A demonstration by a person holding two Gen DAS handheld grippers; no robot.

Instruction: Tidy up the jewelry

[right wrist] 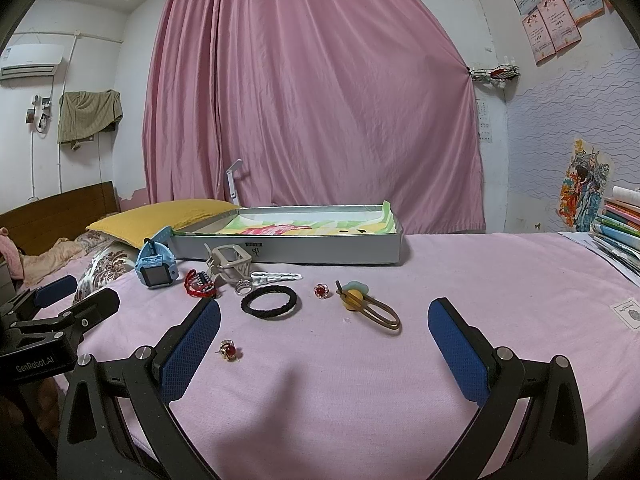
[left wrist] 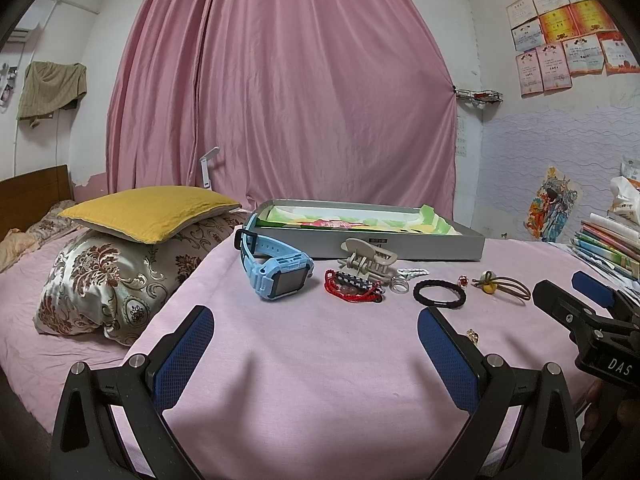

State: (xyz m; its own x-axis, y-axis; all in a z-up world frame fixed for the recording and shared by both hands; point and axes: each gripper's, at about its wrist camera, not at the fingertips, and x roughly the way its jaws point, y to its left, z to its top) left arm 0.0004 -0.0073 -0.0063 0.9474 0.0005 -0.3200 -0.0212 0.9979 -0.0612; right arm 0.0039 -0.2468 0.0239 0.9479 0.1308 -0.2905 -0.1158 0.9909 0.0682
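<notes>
Jewelry laid out on the pink bed, both our hand-held grippers spread apart and empty.

Ahead of our left hand-held gripper (left wrist: 316, 350) lie the blue smartwatch (left wrist: 276, 270) and red bracelets (left wrist: 354, 289); ahead of our right hand-held gripper (right wrist: 324, 346), the black hair tie (right wrist: 271, 302), red ring (right wrist: 321, 290) and bobble hair tie (right wrist: 370, 306). A gold ring (right wrist: 229, 350) sits just beside its left finger; the grey box (right wrist: 296, 249) stands beyond.

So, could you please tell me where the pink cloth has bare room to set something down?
Free: the near stretch ahead of both grippers, and the right side between the brown hair tie and the book stack. Crowded: the row before the grey tray, from blue watch to hair tie.
</notes>
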